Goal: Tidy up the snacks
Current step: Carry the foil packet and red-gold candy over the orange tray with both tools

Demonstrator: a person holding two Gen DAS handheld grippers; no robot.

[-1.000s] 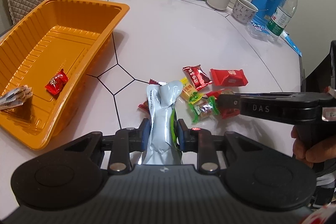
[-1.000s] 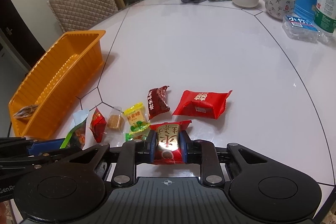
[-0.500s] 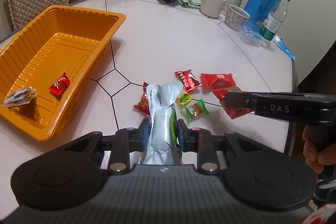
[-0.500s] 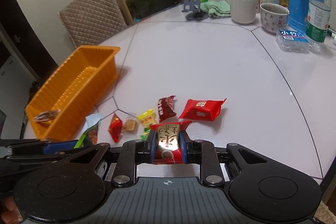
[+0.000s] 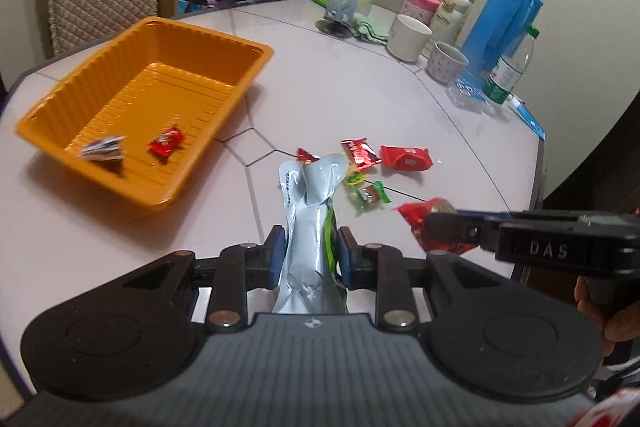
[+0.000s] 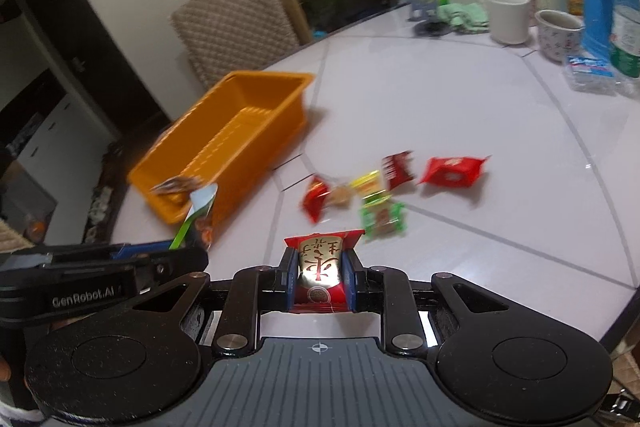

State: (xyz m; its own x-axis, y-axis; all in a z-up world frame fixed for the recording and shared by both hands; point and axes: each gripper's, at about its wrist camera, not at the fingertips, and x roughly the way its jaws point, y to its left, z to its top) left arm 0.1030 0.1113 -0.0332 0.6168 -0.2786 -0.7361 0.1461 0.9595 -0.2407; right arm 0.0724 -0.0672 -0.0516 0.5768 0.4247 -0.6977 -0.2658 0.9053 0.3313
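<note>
We hold 2 snacks clear of the white tiled bench at once. Our left gripper is clamped on a crumpled silver foil pouch with a green edge, which stands with its long axis pointing forward along the fingers. Our right gripper is clamped on a red and gold foil-wrapped sweet, held flat between the blue pads.

The ribbed orange plastic tray lies ahead and to the left of both grippers. From the left wrist view its near corner sits just left of the pouch's line; from the right wrist view the tray is well off to the left, with the left gripper between it and us. So we judge the left hand is the nearer one and should go first, swinging leftward over the tray's long wall.

2 snacks already lie on the tray floor: a small red wrapped sweet and a grey striped packet. A loose cluster of about 6 wrapped sweets remains on the bench just ahead of the grippers, to the right of the tray.
</note>
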